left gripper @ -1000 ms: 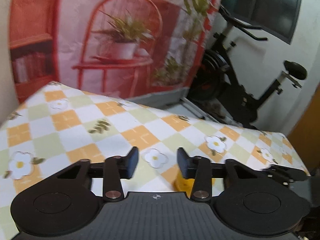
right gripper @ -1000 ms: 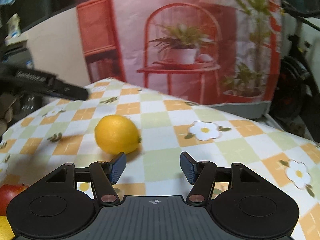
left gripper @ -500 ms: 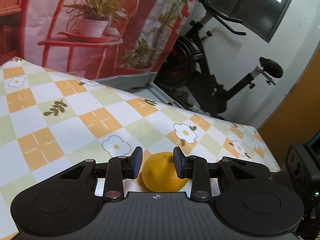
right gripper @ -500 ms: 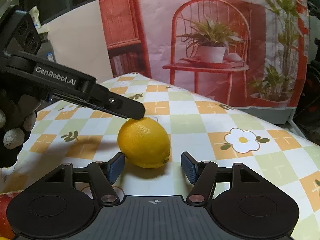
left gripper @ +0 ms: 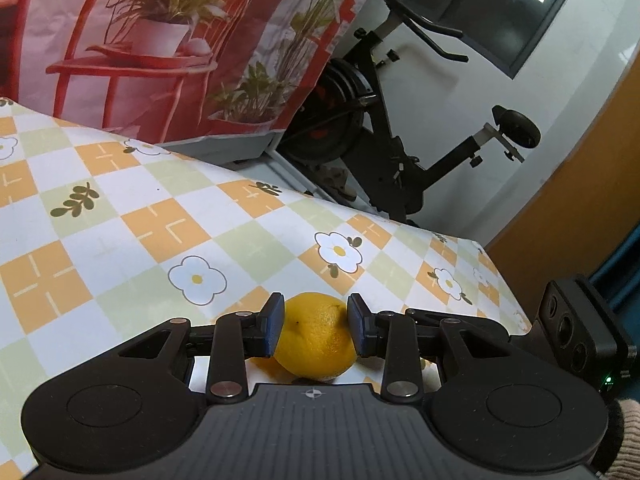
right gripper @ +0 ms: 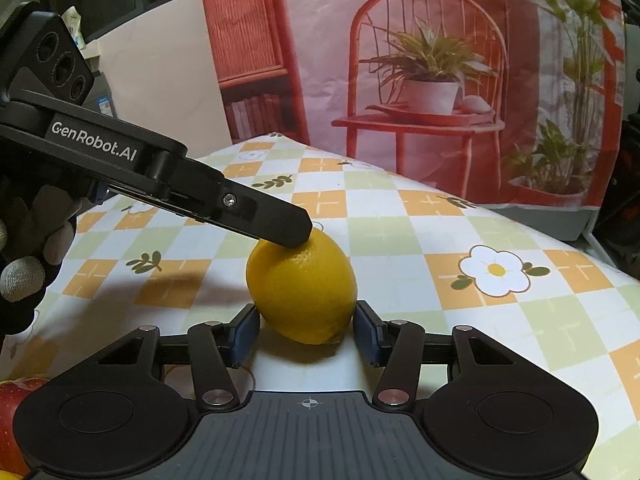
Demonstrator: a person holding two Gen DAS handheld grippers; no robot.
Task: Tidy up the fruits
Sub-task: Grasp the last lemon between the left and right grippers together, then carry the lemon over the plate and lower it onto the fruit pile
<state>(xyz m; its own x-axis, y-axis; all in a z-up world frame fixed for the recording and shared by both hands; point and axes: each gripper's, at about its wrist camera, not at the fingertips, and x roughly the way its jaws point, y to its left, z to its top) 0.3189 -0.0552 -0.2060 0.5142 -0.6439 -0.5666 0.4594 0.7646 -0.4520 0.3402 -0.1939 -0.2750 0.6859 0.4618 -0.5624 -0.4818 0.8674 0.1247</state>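
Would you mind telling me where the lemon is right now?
The lemon sits on the checked tablecloth, centre in both wrist views, between the right gripper fingers with the left gripper fingers against its sides.

I see the lemon (right gripper: 302, 288) on the table (right gripper: 520, 320) | my left gripper (left gripper: 316, 324) around it | my right gripper (right gripper: 306, 334) in front | an apple (right gripper: 12, 400) at my near left | exercise bike (left gripper: 384, 128) behind the table

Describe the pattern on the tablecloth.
The tablecloth is checked in orange, pale green and white, with white daisies and small leaf sprigs. Best seen in the left wrist view.
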